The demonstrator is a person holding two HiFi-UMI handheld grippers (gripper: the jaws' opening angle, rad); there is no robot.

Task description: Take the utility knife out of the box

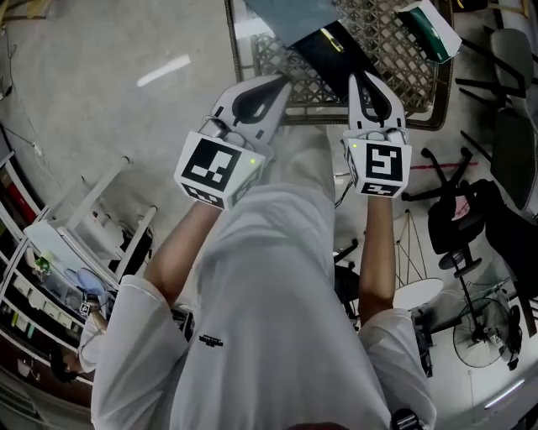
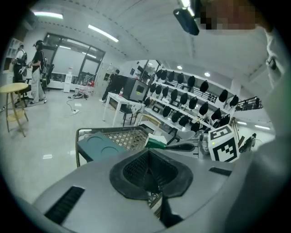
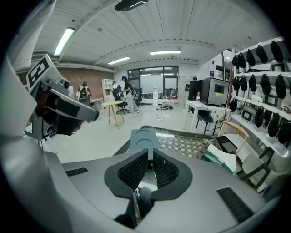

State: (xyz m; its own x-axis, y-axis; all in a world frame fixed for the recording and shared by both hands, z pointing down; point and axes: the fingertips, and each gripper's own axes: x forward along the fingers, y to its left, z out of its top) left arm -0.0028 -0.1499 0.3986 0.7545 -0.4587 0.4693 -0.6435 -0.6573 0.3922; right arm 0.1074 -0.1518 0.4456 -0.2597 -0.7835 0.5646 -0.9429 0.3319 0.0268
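A black office chair [image 1: 458, 220] stands near a fan [image 1: 486, 334].

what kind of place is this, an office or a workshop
Most likely a lab or workshop: wall shelves lined with rows of black gear, a wire-mesh table, an office chair and a floor fan.

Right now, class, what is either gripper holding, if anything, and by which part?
Nothing is held. The left gripper and the right gripper are both shut and empty.

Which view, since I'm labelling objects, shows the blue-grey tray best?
Left gripper view: the tray shows most of its top, with two round recesses. Head view crops it at the top edge; right gripper view shows only one end.
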